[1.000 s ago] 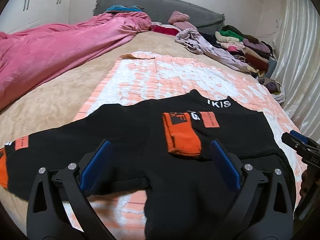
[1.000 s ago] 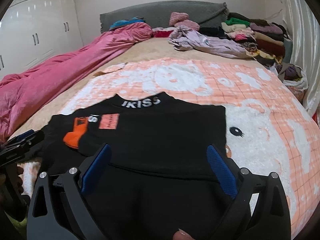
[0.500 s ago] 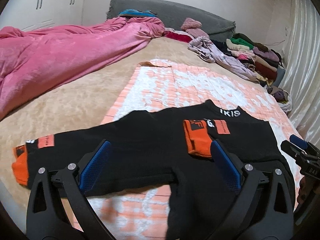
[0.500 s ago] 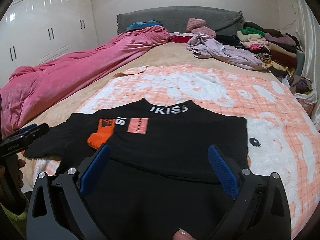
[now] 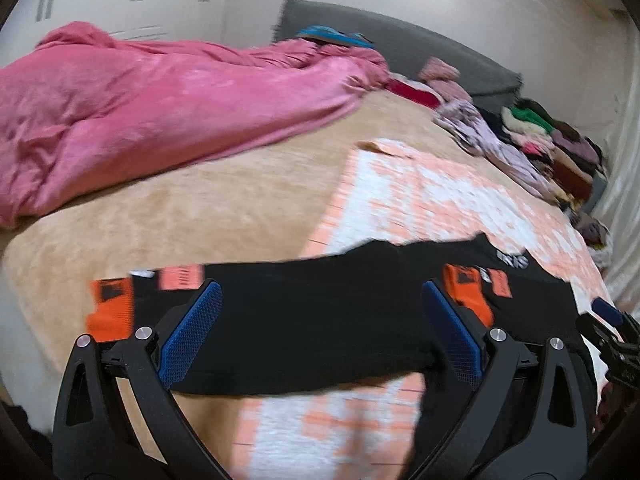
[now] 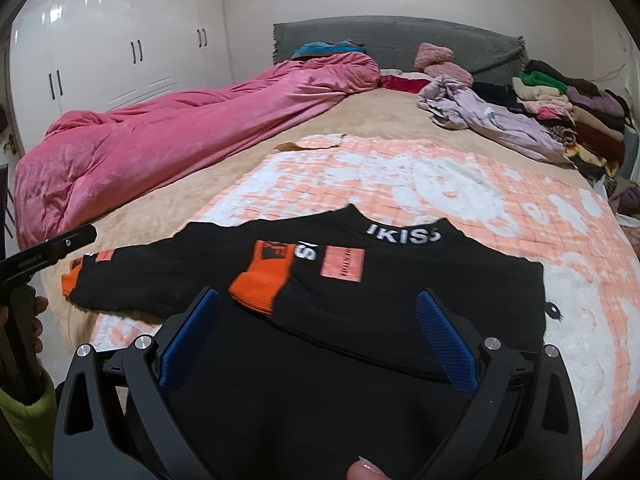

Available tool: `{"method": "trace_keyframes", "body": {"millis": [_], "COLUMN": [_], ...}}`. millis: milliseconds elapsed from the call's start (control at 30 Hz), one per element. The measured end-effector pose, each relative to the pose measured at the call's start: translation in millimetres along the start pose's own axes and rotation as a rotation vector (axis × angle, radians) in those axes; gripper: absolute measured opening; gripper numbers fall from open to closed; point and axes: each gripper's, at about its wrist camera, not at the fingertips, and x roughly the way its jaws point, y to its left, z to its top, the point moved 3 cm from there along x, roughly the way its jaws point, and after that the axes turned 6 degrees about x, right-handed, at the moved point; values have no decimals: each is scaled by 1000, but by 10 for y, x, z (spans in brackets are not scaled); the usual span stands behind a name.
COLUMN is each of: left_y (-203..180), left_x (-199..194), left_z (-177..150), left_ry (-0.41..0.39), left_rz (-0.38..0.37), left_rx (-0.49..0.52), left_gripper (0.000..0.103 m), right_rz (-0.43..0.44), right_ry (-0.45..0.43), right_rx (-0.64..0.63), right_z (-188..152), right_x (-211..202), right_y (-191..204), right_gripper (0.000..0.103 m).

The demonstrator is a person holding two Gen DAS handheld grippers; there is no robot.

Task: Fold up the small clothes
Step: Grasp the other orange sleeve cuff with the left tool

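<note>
A black long-sleeved top [image 6: 400,300] with orange cuffs and white lettering at the collar lies flat on an orange-and-white blanket [image 6: 460,184] on the bed. One sleeve is folded across the chest, its orange cuff [image 6: 264,284] lying near the collar. The other sleeve [image 5: 304,316] stretches out to the left, ending in an orange cuff [image 5: 110,312]. My left gripper [image 5: 324,336] is open above that outstretched sleeve. My right gripper [image 6: 320,340] is open over the top's body. Neither holds anything.
A pink duvet [image 6: 180,136] is heaped along the bed's left side. Loose and stacked clothes [image 6: 560,120] line the far right edge by a grey headboard [image 6: 400,40]. White wardrobes [image 6: 120,48] stand on the left. A curtain [image 5: 624,184] hangs on the right.
The left gripper has swung left, from over the folded cuff to over the outstretched sleeve. The right gripper's view has shifted slightly left too. The top has not moved.
</note>
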Motion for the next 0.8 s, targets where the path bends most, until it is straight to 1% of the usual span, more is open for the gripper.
{"method": "trace_keyframes", "body": {"millis": [167,500,600,667,800], "left_y": [326,1116,1360,1517,1718], "left_x": [-113,-202,-202,-161,-38], "left_z": [49,4,-50,-108,-237], "left_ry": [-23,-8,7,33,85], "left_rz": [68,164,192,215,221], "left_rx": [-34,-185,-233,-262,-300], "left_gripper": [93,93,93,93,93], "right_rz": [23,70,83,92,107], "right_ry": [3,29,30,31,42], "right_rx": [-25,-92,-101,-109,-123], "right_z": [43,40,56,69,71], "right_x": [57,226,270,297,380], "right_y": [165,549,641,705,836], "right_gripper": [98,98,98,98,98]}}
